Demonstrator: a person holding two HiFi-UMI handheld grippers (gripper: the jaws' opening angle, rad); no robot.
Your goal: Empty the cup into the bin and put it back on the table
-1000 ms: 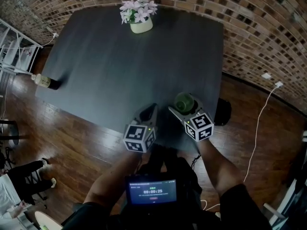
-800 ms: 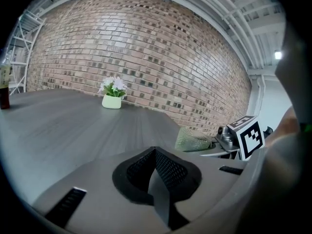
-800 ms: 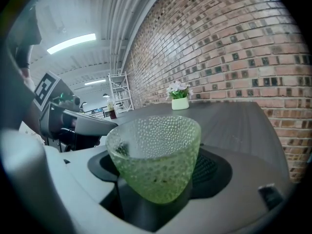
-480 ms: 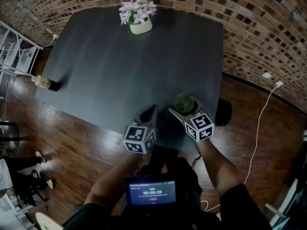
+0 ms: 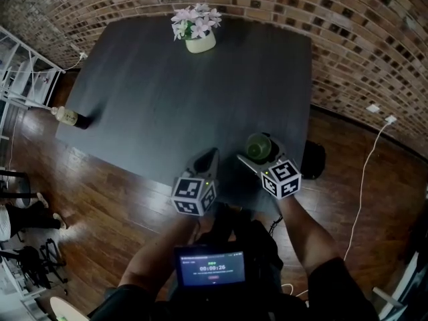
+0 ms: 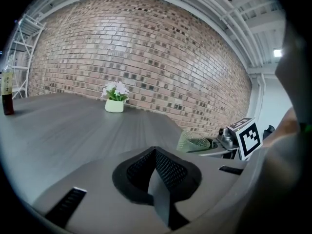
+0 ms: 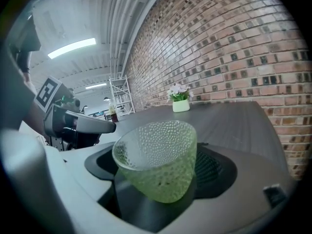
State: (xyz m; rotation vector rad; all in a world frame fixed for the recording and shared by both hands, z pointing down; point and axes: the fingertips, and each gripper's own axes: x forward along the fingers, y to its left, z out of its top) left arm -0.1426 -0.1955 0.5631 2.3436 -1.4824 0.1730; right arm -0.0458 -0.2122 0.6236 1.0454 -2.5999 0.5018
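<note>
My right claw is opening. The green cup sits between its two jaws, and the jaws are letting go of it. The cup stands with its mouth up and leans a bit to one side. It is on the table, close to the edge near me.

Just left of that claw is my left claw. Its jaws are pressed together and it holds nothing. It hangs over the same near edge of the table.

Right of my right claw, past the table edge, a dark thing stands on the wood floor. I cannot tell what it is.

Far ahead of both claws, at the back of the table, is a small pot of flowers. Far off to the left, at the table's side edge, is a bottle. Behind the table is a brick wall.
</note>
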